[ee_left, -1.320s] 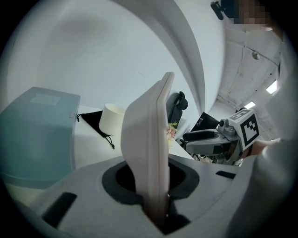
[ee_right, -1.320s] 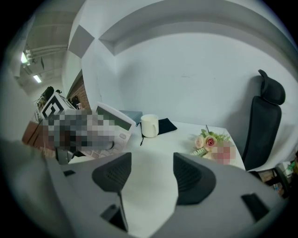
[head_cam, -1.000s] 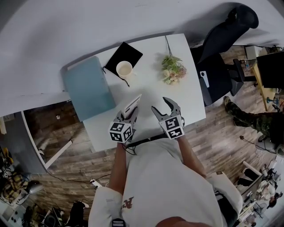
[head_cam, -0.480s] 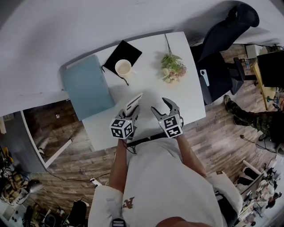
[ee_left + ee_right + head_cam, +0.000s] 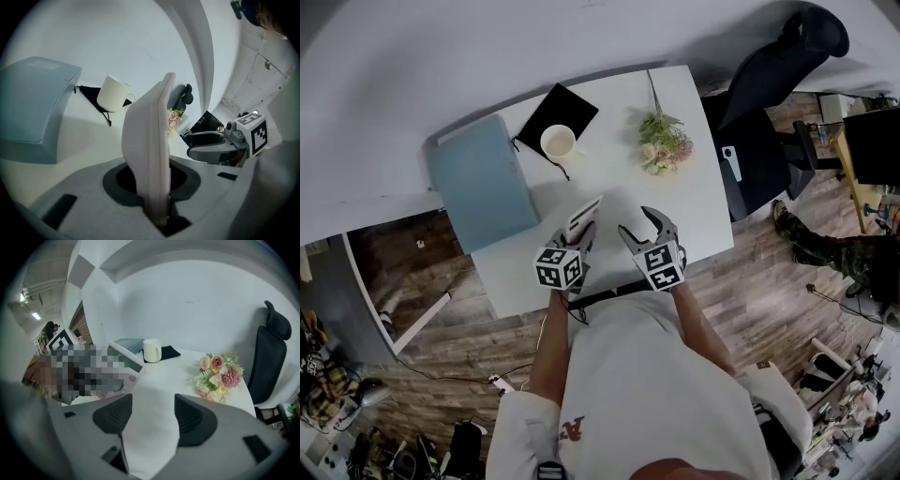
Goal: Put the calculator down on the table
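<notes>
Both forearms reach forward from the torso, and the grippers slope down side by side over the near edge of the table [image 5: 698, 178]. The left gripper [image 5: 579, 236] is clamped tight on the bottom end of the calculator [image 5: 584, 217], which stands on edge, tilted. The right gripper [image 5: 639, 223] sits just beside it, jaws apart and empty.
</notes>
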Available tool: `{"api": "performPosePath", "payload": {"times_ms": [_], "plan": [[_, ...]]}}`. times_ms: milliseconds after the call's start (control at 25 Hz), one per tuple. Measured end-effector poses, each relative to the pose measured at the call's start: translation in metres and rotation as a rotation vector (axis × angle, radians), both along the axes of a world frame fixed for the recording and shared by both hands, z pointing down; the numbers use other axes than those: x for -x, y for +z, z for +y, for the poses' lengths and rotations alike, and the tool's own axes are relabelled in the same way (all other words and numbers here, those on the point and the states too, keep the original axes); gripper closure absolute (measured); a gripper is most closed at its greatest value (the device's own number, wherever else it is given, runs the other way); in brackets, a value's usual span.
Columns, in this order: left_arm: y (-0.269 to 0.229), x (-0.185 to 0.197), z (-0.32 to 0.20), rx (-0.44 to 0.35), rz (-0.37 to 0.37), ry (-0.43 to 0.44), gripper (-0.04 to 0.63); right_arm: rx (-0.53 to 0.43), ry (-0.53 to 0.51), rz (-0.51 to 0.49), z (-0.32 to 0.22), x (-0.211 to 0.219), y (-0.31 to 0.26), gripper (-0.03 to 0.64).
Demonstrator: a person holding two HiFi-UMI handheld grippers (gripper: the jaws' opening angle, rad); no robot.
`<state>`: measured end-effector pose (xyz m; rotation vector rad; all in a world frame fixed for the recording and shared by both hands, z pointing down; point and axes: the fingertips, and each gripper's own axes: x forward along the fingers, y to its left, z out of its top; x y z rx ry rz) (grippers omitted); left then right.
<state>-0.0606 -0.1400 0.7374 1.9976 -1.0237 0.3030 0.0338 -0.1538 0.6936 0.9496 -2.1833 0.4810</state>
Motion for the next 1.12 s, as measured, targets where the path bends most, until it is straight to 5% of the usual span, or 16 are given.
{"api": "performPosePath", "payload": {"times_ms": [1120], "plan": [[0.023,0.007,-0.004,0.104,0.010,-0.062,0.480,0.006,-0.019,0.015,-0.002,0.001,0.006,0.330]]}}
